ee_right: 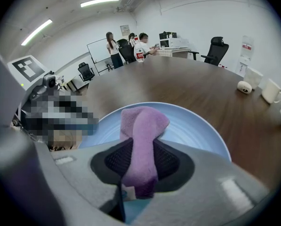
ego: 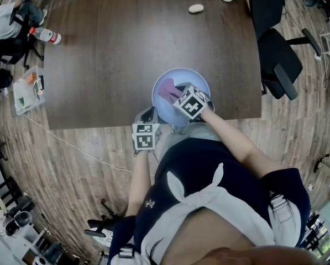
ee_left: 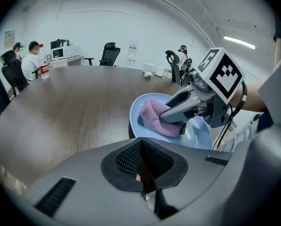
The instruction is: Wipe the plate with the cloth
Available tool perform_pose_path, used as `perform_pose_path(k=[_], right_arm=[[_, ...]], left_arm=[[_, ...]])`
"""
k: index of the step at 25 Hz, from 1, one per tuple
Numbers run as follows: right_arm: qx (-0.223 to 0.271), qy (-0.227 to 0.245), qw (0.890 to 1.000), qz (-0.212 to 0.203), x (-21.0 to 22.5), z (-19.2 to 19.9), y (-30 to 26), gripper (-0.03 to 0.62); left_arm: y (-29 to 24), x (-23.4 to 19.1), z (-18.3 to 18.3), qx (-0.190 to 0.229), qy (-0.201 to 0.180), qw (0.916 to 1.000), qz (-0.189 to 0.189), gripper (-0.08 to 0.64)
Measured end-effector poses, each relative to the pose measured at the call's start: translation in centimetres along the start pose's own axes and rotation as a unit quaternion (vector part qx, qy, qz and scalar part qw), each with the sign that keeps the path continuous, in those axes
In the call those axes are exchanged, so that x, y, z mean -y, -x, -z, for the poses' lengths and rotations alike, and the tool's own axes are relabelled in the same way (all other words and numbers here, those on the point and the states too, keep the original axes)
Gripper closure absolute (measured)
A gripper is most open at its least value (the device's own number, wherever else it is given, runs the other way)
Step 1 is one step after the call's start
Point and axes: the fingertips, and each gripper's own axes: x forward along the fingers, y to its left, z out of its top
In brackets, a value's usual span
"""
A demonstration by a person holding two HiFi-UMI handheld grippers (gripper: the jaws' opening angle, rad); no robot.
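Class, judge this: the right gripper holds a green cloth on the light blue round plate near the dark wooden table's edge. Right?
Wrong colour: the cloth is purple, not green, as the right gripper view shows. The right gripper does hold it on the light blue round plate.

**Operator:** Position of the pale-blue round plate?

**Technician:** At the near edge of the dark wooden table, inner face up.

**Operator:** Condition of the purple folded cloth?

**Technician:** Bunched into a lengthwise strip. Its far end rests on the plate's left inner face and its near end is pinched.
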Motion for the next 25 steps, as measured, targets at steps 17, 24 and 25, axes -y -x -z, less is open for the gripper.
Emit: perform_pose_path(k=[17,24,25], right_arm=[[0.003,-0.035,0.999,0.033,3.3,0.4,1.0,0.468],[0.003,-0.05,0.998,0.047,4.8,0.9,1.5,0.468],[0.002,-0.05,0.998,0.048,5.0,1.0,1.6,0.468]], left_arm=[[0.1,0.1,-0.1,0.002,0.009,0.9999,0.004,0.555],[0.1,0.0,-0.1,0.001,0.009,0.9999,0.006,0.555],[0.1,0.1,0.0,-0.001,0.008,1.0,0.005,0.555]])
